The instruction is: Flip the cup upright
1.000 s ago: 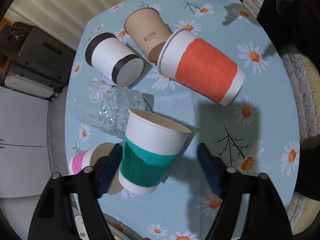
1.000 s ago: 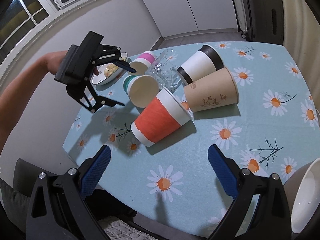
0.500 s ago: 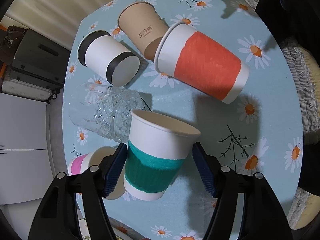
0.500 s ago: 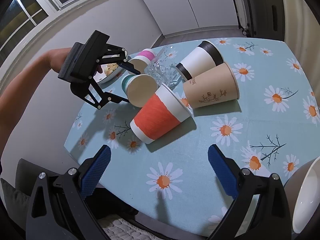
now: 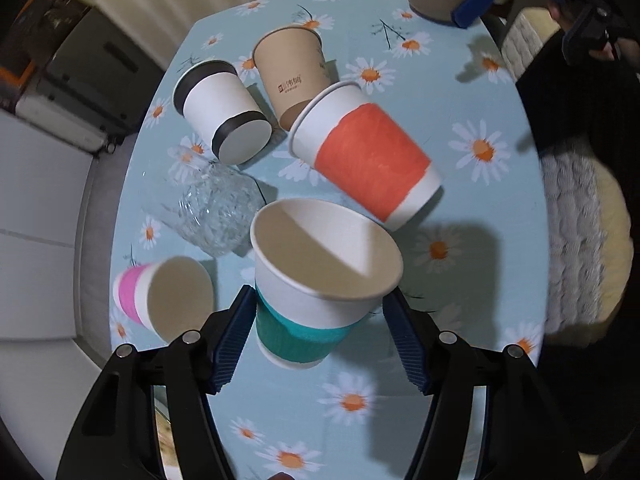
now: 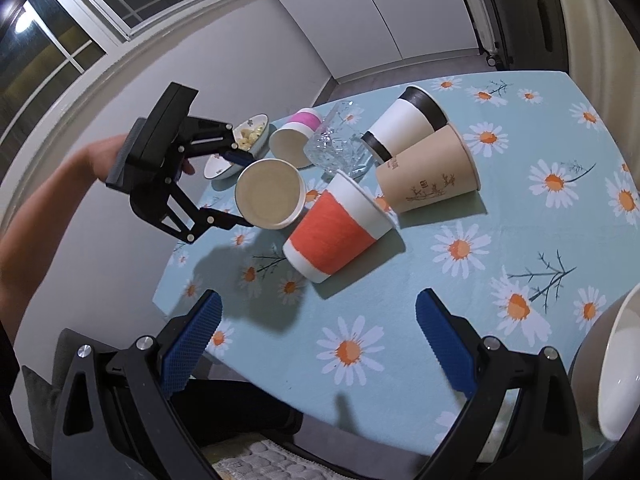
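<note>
My left gripper point(image 5: 320, 334) is shut on a white paper cup with a teal sleeve point(image 5: 316, 280), holding it above the table with its mouth tilted up and toward the camera. In the right wrist view the same cup point(image 6: 270, 194) hangs in the left gripper point(image 6: 236, 188) over the table's left edge, its mouth facing the camera. My right gripper point(image 6: 318, 344) is open and empty above the table's near edge. An orange-sleeved cup point(image 5: 366, 158) lies on its side just beyond the held cup, and it also shows in the right wrist view point(image 6: 334, 232).
On the daisy tablecloth point(image 5: 472, 240) lie a brown cup point(image 5: 292, 74), a black-banded white cup point(image 5: 222, 116), a clear glass point(image 5: 212, 208) and a pink-banded cup point(image 5: 164, 296). A snack bowl point(image 6: 250, 136) and a small dish point(image 6: 218, 168) stand far left; a large bowl point(image 6: 608, 364) stands near right.
My left gripper closed on the teal-sleeved cup and lifted it off the table, tipping its mouth upward. The right gripper stayed still.
</note>
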Demonstrator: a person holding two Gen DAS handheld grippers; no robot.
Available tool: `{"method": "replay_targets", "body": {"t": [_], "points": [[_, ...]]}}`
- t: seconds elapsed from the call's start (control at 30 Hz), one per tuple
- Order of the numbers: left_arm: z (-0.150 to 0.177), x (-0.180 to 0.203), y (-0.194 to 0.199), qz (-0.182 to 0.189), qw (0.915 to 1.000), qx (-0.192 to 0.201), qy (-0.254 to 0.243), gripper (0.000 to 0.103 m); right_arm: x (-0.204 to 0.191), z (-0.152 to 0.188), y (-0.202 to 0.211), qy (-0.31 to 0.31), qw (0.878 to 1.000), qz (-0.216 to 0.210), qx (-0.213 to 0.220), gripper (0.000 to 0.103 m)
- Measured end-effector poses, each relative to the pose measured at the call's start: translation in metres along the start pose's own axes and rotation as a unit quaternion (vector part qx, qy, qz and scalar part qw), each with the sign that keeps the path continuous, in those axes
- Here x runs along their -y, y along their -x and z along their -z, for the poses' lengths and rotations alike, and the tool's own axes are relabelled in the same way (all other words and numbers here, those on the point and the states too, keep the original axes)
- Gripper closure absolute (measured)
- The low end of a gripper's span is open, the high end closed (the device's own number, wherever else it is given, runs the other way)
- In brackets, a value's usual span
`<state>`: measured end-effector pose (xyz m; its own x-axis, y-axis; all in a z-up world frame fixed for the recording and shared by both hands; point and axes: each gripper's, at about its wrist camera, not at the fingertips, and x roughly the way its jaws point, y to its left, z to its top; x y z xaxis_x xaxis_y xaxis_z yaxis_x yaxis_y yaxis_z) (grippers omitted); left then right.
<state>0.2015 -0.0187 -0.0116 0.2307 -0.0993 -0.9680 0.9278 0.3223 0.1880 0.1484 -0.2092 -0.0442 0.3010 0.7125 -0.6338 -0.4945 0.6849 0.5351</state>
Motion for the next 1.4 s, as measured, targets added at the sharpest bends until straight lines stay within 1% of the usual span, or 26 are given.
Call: {"method": "replay_targets", "body": {"t": [0.13, 0.2, 0.27, 0.33, 0.4, 0.47, 0.5, 0.57, 0.6, 0.67, 0.7, 0.77, 0.8, 0.83, 0.87, 0.9, 0.93, 1.0, 1.07, 1.13, 1.2, 1.23, 1.33, 1.4], "points": [[0.005, 0.011, 0.010, 0.008, 0.9992, -0.007, 0.038, 0.040, -0.001, 0.005, 0.007, -0.008, 1.000, -0.012, 0.005, 0.007], [0.007, 0.014, 0.017, 0.023, 0.9970, -0.005, 0.074, 0.040, -0.002, 0.007, 0.011, -0.009, 1.000, -0.019, 0.007, 0.007], [0.009, 0.018, 0.023, 0.031, 0.9942, -0.009, 0.103, 0.040, -0.004, 0.009, 0.014, -0.010, 1.000, -0.027, 0.009, 0.007], [0.011, 0.019, 0.029, 0.048, 0.9867, -0.009, 0.155, 0.040, -0.005, 0.011, 0.016, -0.013, 0.999, -0.036, 0.006, 0.007], [0.014, 0.021, 0.033, 0.060, 0.9770, -0.009, 0.204, 0.040, -0.007, 0.014, 0.015, -0.016, 0.999, -0.047, -0.001, 0.007], [0.017, 0.024, 0.035, 0.082, 0.9585, -0.004, 0.273, 0.040, -0.009, 0.016, 0.015, -0.017, 0.998, -0.057, -0.009, 0.007], [0.018, 0.026, 0.035, 0.087, 0.9509, -0.005, 0.297, 0.040, -0.009, 0.017, 0.014, -0.018, 0.998, -0.062, -0.011, 0.007], [0.017, 0.032, 0.038, 0.110, 0.9324, 0.010, 0.344, 0.040, -0.010, 0.019, 0.015, -0.022, 0.997, -0.075, -0.017, 0.007], [0.015, 0.036, 0.038, 0.114, 0.9265, 0.012, 0.358, 0.040, -0.009, 0.020, 0.014, -0.026, 0.996, -0.081, -0.021, 0.007], [0.014, 0.041, 0.035, 0.123, 0.9051, 0.009, 0.407, 0.040, -0.008, 0.022, 0.014, -0.034, 0.995, -0.091, -0.028, 0.007], [0.016, 0.042, 0.032, 0.125, 0.8924, 0.003, 0.434, 0.040, -0.007, 0.023, 0.015, -0.035, 0.995, -0.093, -0.030, 0.007], [0.022, 0.045, 0.024, 0.130, 0.8600, -0.015, 0.493, 0.040, -0.005, 0.025, 0.017, -0.040, 0.994, -0.099, -0.032, 0.007], [0.025, 0.047, 0.021, 0.135, 0.8479, -0.015, 0.512, 0.040, -0.004, 0.025, 0.018, -0.044, 0.993, -0.103, -0.033, 0.007], [0.028, 0.050, 0.018, 0.143, 0.8327, -0.014, 0.535, 0.040, -0.002, 0.026, 0.020, -0.049, 0.992, -0.107, -0.035, 0.007], [0.032, 0.052, 0.014, 0.150, 0.8153, -0.013, 0.559, 0.040, 0.000, 0.027, 0.021, -0.053, 0.992, -0.110, -0.036, 0.007], [0.035, 0.054, 0.012, 0.156, 0.8009, -0.012, 0.578, 0.040, 0.002, 0.028, 0.021, -0.058, 0.991, -0.113, -0.038, 0.007], [0.039, 0.057, 0.007, 0.169, 0.7789, -0.011, 0.604, 0.040, 0.003, 0.028, 0.022, -0.062, 0.991, -0.115, -0.039, 0.007], [0.045, 0.060, 0.004, 0.172, 0.7590, -0.006, 0.628, 0.040, 0.006, 0.029, 0.023, -0.066, 0.990, -0.118, -0.041, 0.007], [0.046, 0.064, 0.000, 0.176, 0.7338, 0.000, 0.656, 0.040, 0.006, 0.031, 0.025, -0.067, 0.990, -0.120, -0.042, 0.007], [0.041, 0.065, -0.003, 0.170, 0.7219, 0.006, 0.671, 0.040, 0.007, 0.031, 0.027, -0.066, 0.990, -0.121, -0.043, 0.007], [0.037, 0.065, -0.006, 0.163, 0.7153, 0.013, 0.679, 0.040, 0.008, 0.032, 0.028, -0.067, 0.989, -0.121, -0.044, 0.007], [0.033, 0.066, -0.009, 0.161, 0.7143, 0.015, 0.681, 0.040, 0.008, 0.033, 0.028, -0.067, 0.989, -0.121, -0.045, 0.007], [0.028, 0.067, -0.015, 0.162, 0.7048, 0.014, 0.691, 0.040, 0.010, 0.035, 0.028, -0.070, 0.989, -0.120, -0.049, 0.007], [0.027, 0.069, -0.017, 0.160, 0.7038, 0.013, 0.692, 0.039, 0.010, 0.036, 0.028, -0.070, 0.989, -0.119, -0.048, 0.007]]}}
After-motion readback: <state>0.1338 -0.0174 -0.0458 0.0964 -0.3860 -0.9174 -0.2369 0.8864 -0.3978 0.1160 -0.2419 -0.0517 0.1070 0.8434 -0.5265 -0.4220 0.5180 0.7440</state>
